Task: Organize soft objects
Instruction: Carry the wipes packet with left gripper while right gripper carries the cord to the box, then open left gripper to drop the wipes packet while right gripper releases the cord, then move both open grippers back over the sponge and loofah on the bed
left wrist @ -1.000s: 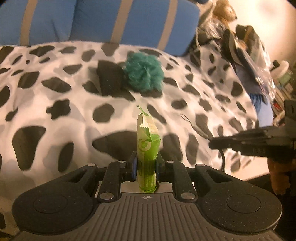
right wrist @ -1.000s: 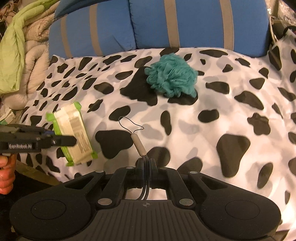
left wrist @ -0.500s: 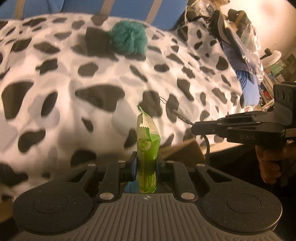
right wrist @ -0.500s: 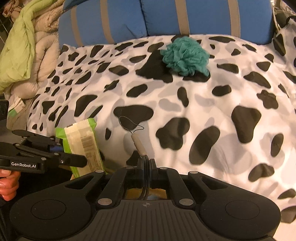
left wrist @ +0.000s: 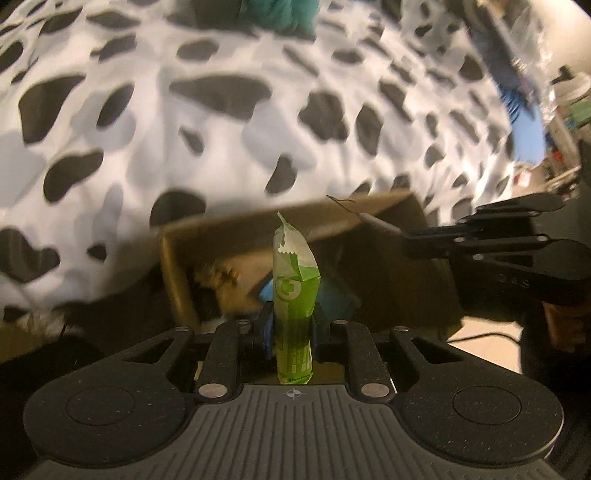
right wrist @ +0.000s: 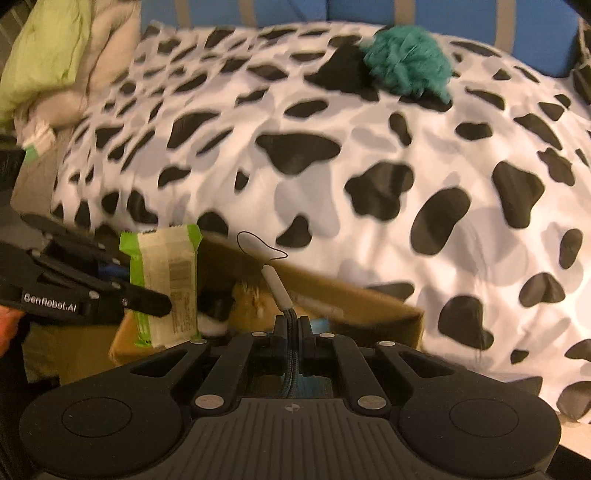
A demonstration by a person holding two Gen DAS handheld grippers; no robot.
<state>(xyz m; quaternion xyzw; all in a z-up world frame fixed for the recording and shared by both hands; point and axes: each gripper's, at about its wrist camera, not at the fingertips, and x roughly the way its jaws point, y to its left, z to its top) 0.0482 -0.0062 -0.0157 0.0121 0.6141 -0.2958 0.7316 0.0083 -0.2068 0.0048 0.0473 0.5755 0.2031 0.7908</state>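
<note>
Change since a second ago: both grippers had drawn back off the spotted blanket point(right wrist: 369, 155) and come over an open cardboard box point(left wrist: 173, 280) at the bed's edge. Earlier frames showed only blanket ahead of the fingers; the box was not in sight.
Left gripper point(left wrist: 291, 325): closed tight on a green packet point(left wrist: 293, 295), which stood upright between the fingers with its torn top pointing up. The hold looked the same as before.
Right gripper point(right wrist: 291, 328): closed on a dark braided cord point(right wrist: 290, 354) ending in a pale plug point(right wrist: 275, 288) with a thin wire loop at the tip. That hold was also unchanged.
Packet position: above the box opening, in the air, not resting on anything.
Cord position: above the box's near side, with the plug tip pointing toward the blanket.
Teal fluffy ball point(right wrist: 406, 62): lay far up the blanket near the blue striped cushion point(right wrist: 443, 14). It sat nearer the top edge of both views than before, and the left view cut it off.
Box contents: blurred. Something tan and furry point(right wrist: 251, 295), a black-and-white patch and a bit of blue showed, but I could not tell what they were.
Hard to make out: the left view was smeared by motion, and the clutter at its right edge could not be read.
Cut off: the box's near wall hid behind both gripper bodies.
</note>
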